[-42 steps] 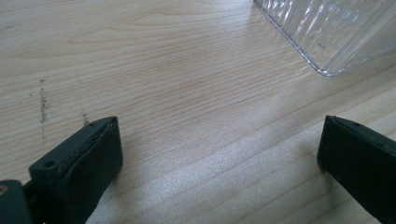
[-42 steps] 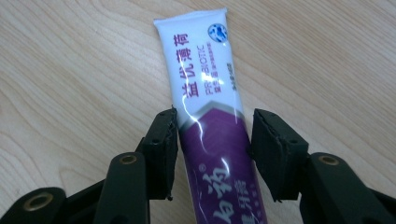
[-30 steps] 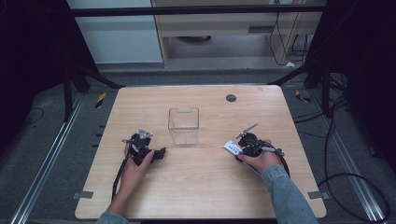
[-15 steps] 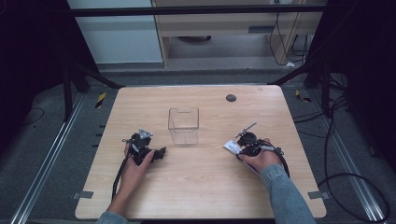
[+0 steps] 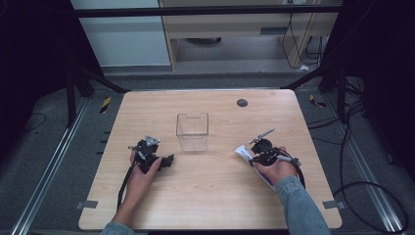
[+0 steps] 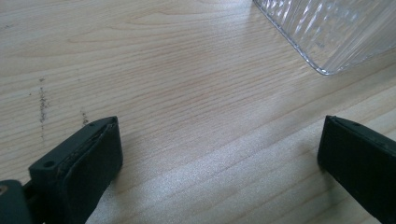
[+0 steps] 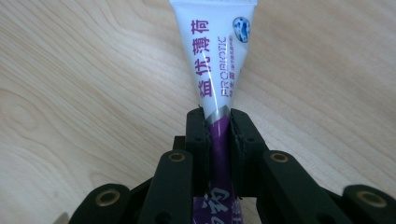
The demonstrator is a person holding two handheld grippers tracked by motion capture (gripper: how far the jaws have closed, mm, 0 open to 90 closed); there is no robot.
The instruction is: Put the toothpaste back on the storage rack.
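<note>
A white and purple toothpaste tube point(image 7: 217, 60) lies flat on the wooden table point(image 5: 220, 205), its white flat end point(image 5: 243, 152) pointing toward the table's middle. My right gripper point(image 7: 218, 126) has just been closing and its pads now pinch the tube at the purple part; the person's right hand holds that gripper point(image 5: 259, 156) at the table's right. A clear plastic box point(image 5: 192, 131) stands at the centre. To its left my left gripper point(image 5: 169, 160) rests low over the wood, jaws wide apart with nothing between them point(image 6: 219, 158). The box's ribbed corner point(image 6: 336, 32) lies ahead of it.
A small dark round hole point(image 5: 242, 103) sits near the table's far edge. Cables trail from both grippers toward the person. Metal rails and dark floor surround the table; a cabinet stands beyond the far edge.
</note>
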